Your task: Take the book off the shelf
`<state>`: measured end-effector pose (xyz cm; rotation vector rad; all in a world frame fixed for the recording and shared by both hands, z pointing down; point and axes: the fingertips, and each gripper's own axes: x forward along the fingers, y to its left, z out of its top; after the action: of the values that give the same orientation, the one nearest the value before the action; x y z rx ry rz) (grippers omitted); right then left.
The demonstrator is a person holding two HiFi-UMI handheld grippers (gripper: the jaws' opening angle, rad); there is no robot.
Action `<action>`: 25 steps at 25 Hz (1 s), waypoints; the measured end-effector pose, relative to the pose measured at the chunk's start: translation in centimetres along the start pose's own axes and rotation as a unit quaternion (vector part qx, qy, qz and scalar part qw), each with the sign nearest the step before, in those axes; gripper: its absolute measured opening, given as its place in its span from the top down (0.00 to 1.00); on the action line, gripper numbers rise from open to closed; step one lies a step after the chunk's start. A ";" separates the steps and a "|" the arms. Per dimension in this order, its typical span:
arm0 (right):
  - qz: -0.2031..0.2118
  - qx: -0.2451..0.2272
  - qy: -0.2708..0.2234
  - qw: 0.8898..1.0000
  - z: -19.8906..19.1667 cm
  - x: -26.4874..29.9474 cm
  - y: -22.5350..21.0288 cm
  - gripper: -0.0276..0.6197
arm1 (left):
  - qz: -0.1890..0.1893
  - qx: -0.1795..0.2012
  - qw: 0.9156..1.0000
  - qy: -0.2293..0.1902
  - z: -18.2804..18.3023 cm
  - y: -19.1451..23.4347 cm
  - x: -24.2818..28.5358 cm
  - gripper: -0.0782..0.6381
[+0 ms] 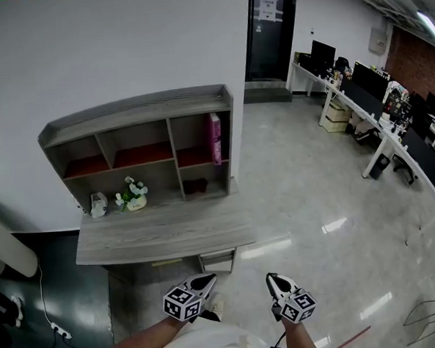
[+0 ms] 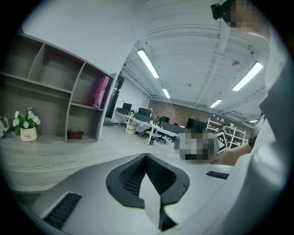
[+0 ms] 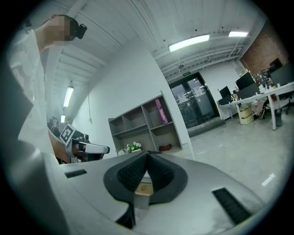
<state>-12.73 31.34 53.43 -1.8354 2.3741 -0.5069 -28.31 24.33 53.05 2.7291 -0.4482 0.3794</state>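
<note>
Standing upright: one book (image 1: 216,138) | one shelf (image 1: 136,110) | left gripper (image 1: 211,279), right gripper (image 1: 271,277): jaws closed, empty

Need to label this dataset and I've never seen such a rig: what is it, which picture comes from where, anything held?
No robot here: a person holds a two-jaw gripper in each hand. The wide picture comes from a camera on the person's head, looking down; the left gripper and right gripper show near its bottom edge. The other two pictures come from cameras riding on each gripper, looking along its jaws. Both pairs of jaws are together, holding nothing. Ahead stands a grey desk with a shelf unit. A pink book stands upright in the upper right compartment, untouched. On the desk top sit a small flower pot and a white object.
</note>
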 end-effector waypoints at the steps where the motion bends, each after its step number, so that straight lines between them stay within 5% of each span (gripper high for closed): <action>1: -0.003 0.003 0.000 1.000 -0.1 0.1 -0.1 0.95 | -0.003 -0.001 1.000 0.002 -0.1 -0.1 0.1 0.89; 10: -0.018 0.018 0.020 0.999 -1.8 0.8 -1.6 0.95 | -0.015 -0.023 0.999 0.024 -1.7 1.3 3.1 0.89; 25: -0.045 0.021 0.031 0.998 1.3 5.0 -9.1 0.95 | -0.060 -0.014 0.998 0.030 3.0 4.2 12.5 0.89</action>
<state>-5.30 24.29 55.75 -1.9435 2.3078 -0.6284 -17.78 16.26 55.44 2.6940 -0.2700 0.4180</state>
